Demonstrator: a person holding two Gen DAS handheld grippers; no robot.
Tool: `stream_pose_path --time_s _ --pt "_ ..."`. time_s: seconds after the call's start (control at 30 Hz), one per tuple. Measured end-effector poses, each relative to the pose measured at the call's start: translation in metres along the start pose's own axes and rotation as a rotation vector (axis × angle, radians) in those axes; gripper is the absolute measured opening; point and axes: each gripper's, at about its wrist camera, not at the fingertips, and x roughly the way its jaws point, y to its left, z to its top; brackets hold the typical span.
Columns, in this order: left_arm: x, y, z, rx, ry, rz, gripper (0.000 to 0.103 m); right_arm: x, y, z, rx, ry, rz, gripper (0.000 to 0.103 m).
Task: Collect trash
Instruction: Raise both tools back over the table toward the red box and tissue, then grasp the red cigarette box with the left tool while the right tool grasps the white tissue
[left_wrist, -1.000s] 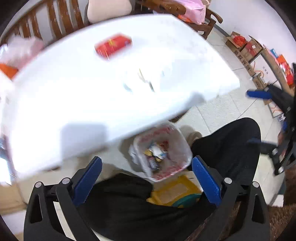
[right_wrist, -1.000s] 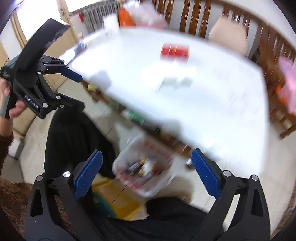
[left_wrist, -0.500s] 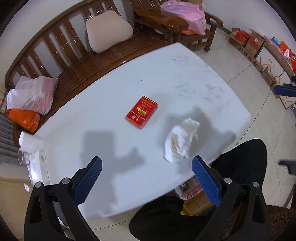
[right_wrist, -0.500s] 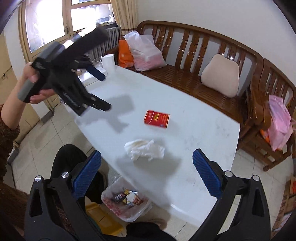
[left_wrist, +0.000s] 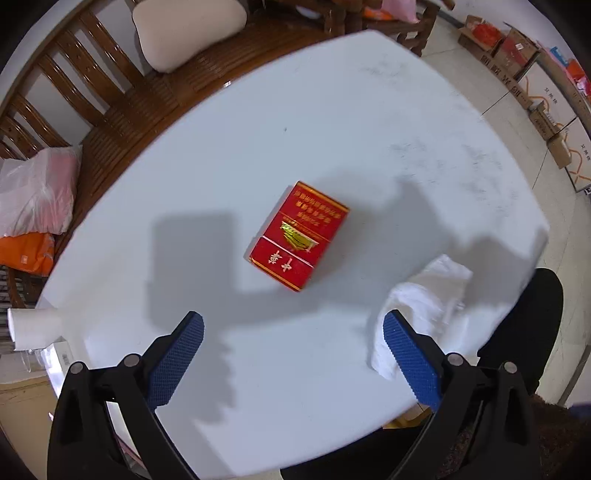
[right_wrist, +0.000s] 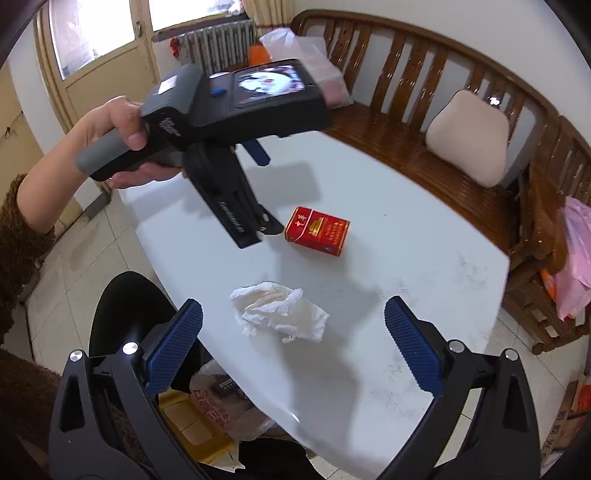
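A red cigarette pack lies flat in the middle of the white table; it also shows in the right wrist view. A crumpled white tissue lies near the table's front edge, seen too in the left wrist view. My left gripper is open and empty, above the table just short of the pack. My right gripper is open and empty, hovering just short of the tissue. The left gripper body shows in the right wrist view, held above the table left of the pack.
A plastic trash bag with wrappers sits on the floor under the table's front edge, beside a yellow object. A wooden bench with a beige cushion and plastic bags runs behind the table. Cardboard boxes line the wall.
Both grippers rose from over the trash bag below the table edge to above the tabletop. The left moved closer to the red pack, the right closer to the tissue. Both stayed open.
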Motion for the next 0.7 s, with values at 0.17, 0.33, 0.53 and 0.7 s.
stream_pose_path --time_s 0.17,0.33,0.53,0.7 --pt "0.028 0.009 0.013 -0.011 0.034 -0.038 0.095 0.040 0.002 0.006 -0.018 0.071 0.052 0.097" --pt "0.056 0.013 0.026 0.007 0.068 -0.033 0.095 0.081 0.007 0.004 -0.041 0.154 0.099 0.096" --pt "0.081 0.017 0.040 0.004 0.092 -0.052 0.095 0.123 0.002 -0.004 -0.028 0.239 0.139 0.096" --pt "0.093 0.015 0.043 0.012 0.103 -0.062 0.095 0.140 0.002 -0.007 -0.036 0.267 0.135 0.096"
